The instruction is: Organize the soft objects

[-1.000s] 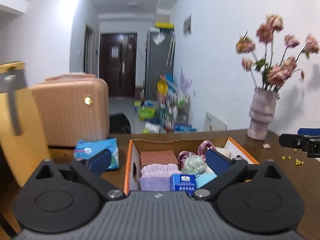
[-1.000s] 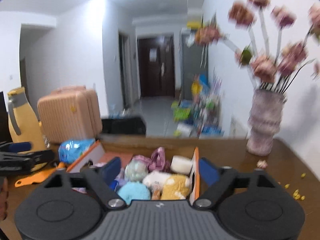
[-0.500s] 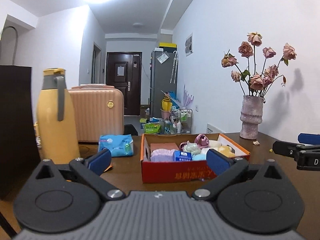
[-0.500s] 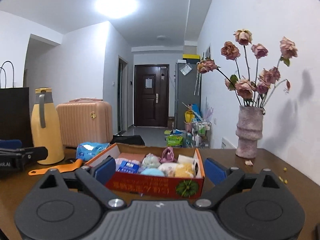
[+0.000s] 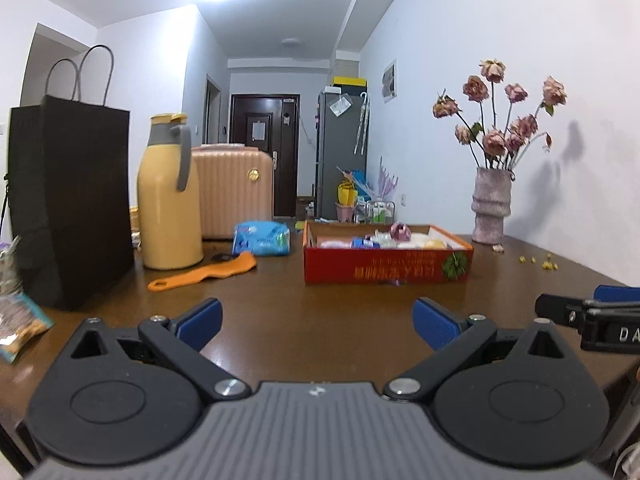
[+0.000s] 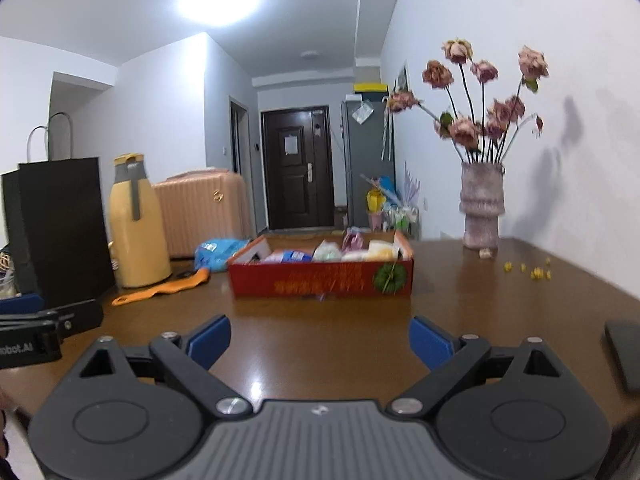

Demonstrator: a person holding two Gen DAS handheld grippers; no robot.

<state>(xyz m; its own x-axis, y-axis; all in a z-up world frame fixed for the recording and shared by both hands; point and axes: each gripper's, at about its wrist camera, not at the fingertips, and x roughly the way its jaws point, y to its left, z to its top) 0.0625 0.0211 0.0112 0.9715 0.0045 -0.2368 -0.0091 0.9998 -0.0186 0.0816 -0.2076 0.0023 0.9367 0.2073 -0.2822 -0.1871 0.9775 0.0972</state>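
The brown bench (image 5: 320, 320) stretches ahead of me. On it, well beyond my fingers, sits the red box (image 5: 386, 270) packed with soft objects (image 6: 328, 251). My left claw (image 5: 316, 320) and right claw (image 6: 320, 340) both gape wide, holding nothing.

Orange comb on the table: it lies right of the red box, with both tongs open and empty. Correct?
Not quite. The orange comb lies left of the red box, near the yellow jug, as the left wrist view shows. Both the left tongs and the right tongs are open and empty.
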